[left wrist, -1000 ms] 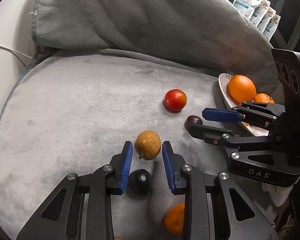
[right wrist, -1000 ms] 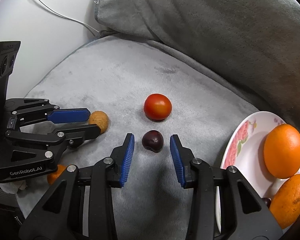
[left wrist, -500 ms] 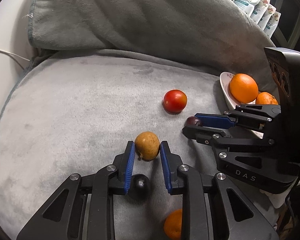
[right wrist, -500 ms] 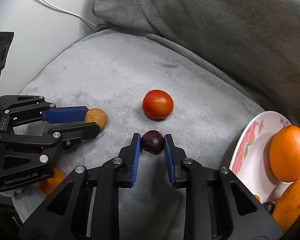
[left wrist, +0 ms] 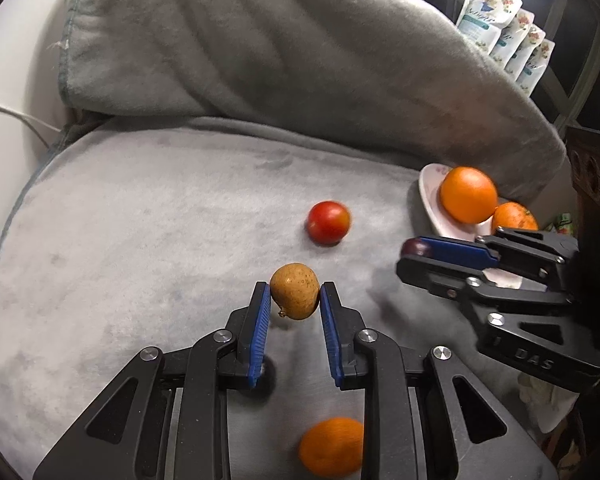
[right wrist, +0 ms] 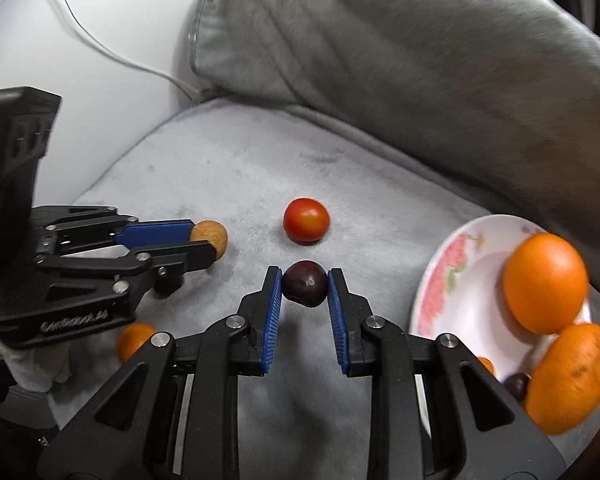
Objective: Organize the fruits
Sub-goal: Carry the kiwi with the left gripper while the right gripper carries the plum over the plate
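Note:
My left gripper is shut on a speckled brown fruit, lifted slightly off the grey cushion; the same fruit shows at the left of the right wrist view. My right gripper is shut on a dark purple plum, also seen as the plum at the fingertips in the left wrist view. A red tomato lies just beyond both. A floral plate at the right holds two oranges and another small dark fruit.
A small orange lies on the cushion beneath my left gripper. A grey pillow rises behind the seat. White pouches stand at the far right. A white cable runs along the white wall at the left.
Both grippers closed on their fruits: the left on the brown fruit, the right on the plum. Both fruits now sit slightly raised, and the right gripper has shifted towards the plate.

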Available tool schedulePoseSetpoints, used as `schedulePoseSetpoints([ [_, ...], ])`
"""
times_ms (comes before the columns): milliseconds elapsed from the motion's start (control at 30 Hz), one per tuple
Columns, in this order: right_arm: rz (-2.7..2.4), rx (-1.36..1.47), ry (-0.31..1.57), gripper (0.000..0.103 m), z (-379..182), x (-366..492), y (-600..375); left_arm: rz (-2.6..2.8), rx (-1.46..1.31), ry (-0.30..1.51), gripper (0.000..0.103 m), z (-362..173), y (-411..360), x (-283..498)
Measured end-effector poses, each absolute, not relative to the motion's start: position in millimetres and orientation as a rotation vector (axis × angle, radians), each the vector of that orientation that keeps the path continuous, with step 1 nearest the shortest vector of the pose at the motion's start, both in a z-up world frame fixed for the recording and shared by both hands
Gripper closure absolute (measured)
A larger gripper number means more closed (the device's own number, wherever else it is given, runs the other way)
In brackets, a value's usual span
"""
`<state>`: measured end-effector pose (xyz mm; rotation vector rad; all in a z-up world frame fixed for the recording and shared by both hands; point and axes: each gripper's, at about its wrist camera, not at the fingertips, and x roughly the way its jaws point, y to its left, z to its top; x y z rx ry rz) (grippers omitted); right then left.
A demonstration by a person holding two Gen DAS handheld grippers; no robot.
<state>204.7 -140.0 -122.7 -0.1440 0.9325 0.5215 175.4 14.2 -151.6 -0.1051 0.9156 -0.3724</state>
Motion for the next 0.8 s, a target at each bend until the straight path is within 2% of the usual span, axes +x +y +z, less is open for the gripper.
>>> schedulePoseSetpoints([
  [300, 0.43, -0.035, 0.842, 0.079, -93.4, 172.1, -197.7, -0.444, -0.137, 0.876, 0.079, -133.3, -9.5, 179.9],
  [800, 0.34, 0.021, 0.804, 0.079, -84.8, 143.7, -245.5, -0.555, -0.131, 0.845, 0.079, -116.2, -67.7, 188.7],
])
